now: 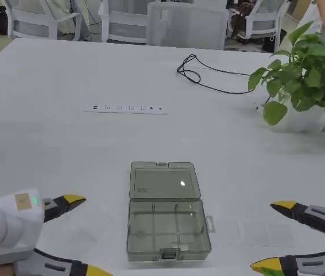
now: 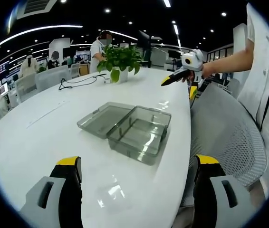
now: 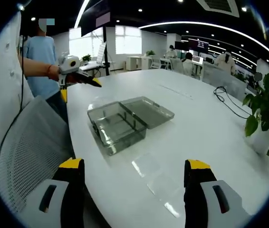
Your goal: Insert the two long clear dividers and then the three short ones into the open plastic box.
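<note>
Down at the lower left of the head view, the left gripper (image 1: 85,234) is hovering just over the white table (image 1: 47,144). Its yellow-tipped jaws are standing wide apart and gripping nothing. Higher up and a little rightward, a white power strip (image 1: 126,108) is lying flat on the tabletop.

At lower centre the open plastic box (image 1: 145,251) is sitting between the two grippers, apart from both. Its lid (image 1: 163,181) is lying folded back flat toward the top of the frame. Faint lines are crossing the base, but whether these are seated dividers cannot be told.

Just right of the box, the clear dividers (image 3: 147,164) are lying flat on the table in a short row. They are showing more plainly in the right gripper view, ahead of that gripper's jaws.

At lower right the right gripper (image 1: 273,234) is hanging above the table, its jaws likewise spread wide with nothing between them. Toward the upper right a black cable (image 1: 179,69) is looping across the table, and a leafy potted plant (image 1: 306,75) is standing at the right edge.
</note>
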